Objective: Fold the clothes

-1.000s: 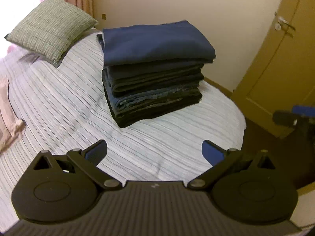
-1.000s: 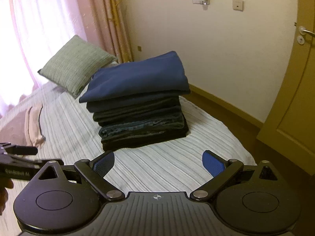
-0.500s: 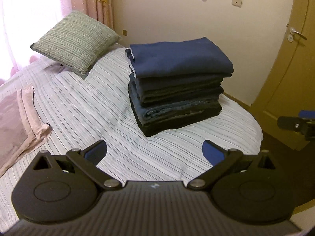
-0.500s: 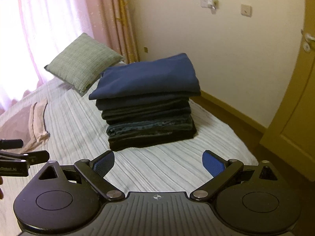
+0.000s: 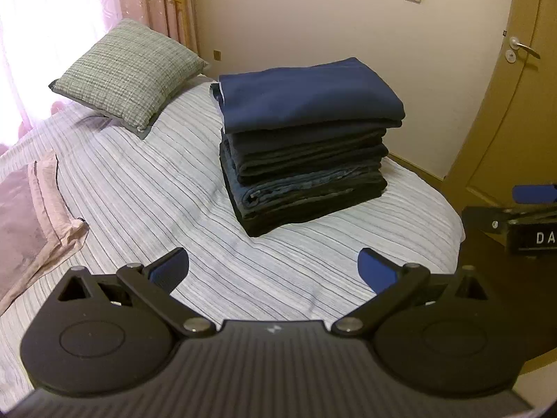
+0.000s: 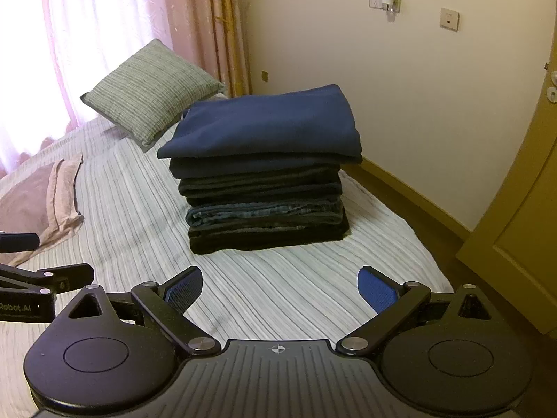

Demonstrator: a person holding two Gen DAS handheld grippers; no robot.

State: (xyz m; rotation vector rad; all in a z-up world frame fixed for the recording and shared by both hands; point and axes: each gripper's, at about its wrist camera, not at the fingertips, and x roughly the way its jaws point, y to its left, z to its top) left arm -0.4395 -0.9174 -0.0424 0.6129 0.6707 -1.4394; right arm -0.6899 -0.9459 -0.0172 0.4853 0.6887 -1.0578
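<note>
The left gripper (image 5: 273, 271) hangs over the near part of a striped bed (image 5: 139, 195), its blue-padded fingers (image 5: 374, 273) spread wide with nothing between them. Beyond it, a neat stack of folded dark clothes (image 5: 306, 153) sits on the bed, a navy piece on top. A checked cushion (image 5: 128, 69) lies far left, a pink pillow (image 5: 31, 223) at the left edge. The right gripper (image 5: 522, 216) pokes in from the right, before a door (image 5: 515, 111).
</note>
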